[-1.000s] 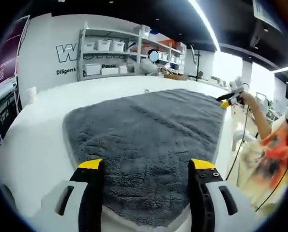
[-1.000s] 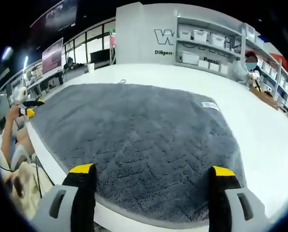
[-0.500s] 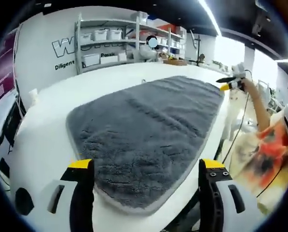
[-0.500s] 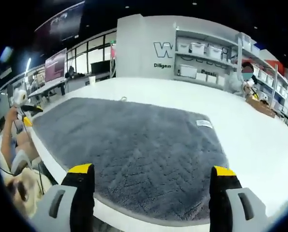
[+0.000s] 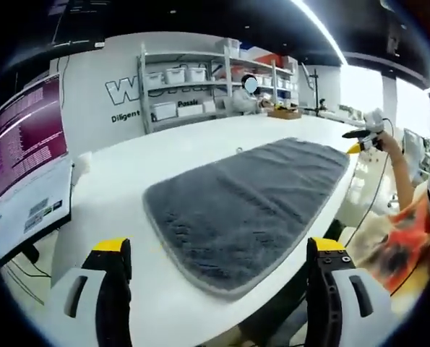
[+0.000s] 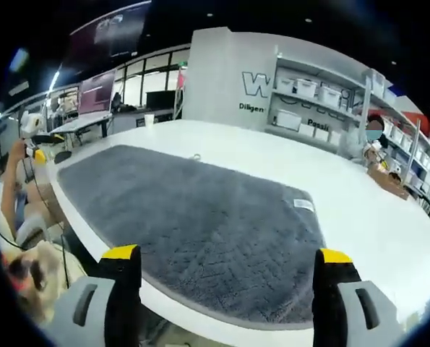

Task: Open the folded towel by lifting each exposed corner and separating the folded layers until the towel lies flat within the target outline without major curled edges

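Left gripper view first, going left to right with the towel (image 5: 251, 199) as the landmark. Left of the towel stands a monitor (image 5: 25, 155) beside the table (image 5: 113, 217). The left gripper (image 5: 218, 249) hangs off the table's near edge, short of the towel's near corner, jaws spread wide and holding nothing. The grey towel lies opened out on the white table, its light border visible along the near edges; I see no folded layer standing up. Behind it are shelves (image 5: 200, 87) with boxes. Beyond the towel's far right corner the right gripper (image 5: 363, 141) shows in a hand, small, clear of the cloth.

Right gripper view: past the towel's far left corner the left gripper (image 6: 37, 141) appears, small and away from the fabric. The right gripper (image 6: 225, 256) sits off the table edge just short of the towel's (image 6: 193, 217) near border, jaws wide apart and empty. A white label (image 6: 303, 204) lies on the towel near its right edge.

No target outline can be made out in either view, so the main risk, as I judge it, is misplacement that goes unnoticed. The towel's near border runs close to the table edge; a tug from either gripper could drag it over. Any re-grip at a corner could also curl the edge back.
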Tool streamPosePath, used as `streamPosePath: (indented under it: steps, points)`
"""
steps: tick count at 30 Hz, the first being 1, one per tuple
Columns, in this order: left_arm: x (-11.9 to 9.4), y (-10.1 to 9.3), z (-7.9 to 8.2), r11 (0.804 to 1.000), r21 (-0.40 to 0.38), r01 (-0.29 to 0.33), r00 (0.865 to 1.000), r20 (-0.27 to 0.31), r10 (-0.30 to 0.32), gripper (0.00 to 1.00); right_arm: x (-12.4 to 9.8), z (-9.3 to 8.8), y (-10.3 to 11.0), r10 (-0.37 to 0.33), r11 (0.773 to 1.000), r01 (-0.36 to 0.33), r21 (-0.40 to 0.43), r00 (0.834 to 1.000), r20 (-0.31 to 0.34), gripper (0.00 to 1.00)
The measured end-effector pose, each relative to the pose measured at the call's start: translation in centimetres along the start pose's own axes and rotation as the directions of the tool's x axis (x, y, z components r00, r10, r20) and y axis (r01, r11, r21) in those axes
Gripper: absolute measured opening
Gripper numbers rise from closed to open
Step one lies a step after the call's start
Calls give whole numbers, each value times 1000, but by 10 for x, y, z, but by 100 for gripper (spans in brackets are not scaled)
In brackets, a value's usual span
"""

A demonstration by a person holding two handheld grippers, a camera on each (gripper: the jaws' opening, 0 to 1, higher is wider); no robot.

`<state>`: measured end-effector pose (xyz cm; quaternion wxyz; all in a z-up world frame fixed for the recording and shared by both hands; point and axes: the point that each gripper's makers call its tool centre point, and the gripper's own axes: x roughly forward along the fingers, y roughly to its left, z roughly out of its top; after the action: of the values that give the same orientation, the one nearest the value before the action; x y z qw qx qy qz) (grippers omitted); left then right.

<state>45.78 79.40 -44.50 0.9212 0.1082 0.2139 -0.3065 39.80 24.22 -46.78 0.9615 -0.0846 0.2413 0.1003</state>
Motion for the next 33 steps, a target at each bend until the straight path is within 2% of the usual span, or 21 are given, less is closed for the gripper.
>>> streamPosePath:
  steps: [3,7,19,33]
  points:
    - [-4,0,1,1000,4,0,1000,3,0,99,1,-2,-2,-2,1000,2,6,1000,-10,100]
    - [-3,-8,9,999,-3,46,998,44,-46,99,0,-1,-2,-8,1000,8,5,1000,-9,100]
    - [6,-25,11,994,29,107,993,38,-108,99,4,-4,-2,3,1000,-3,-2,1000,-25,100]
    - [10,-32,10,991,43,125,992,27,-126,99,3,-7,-1,-2,1000,1,-7,1000,-31,100]
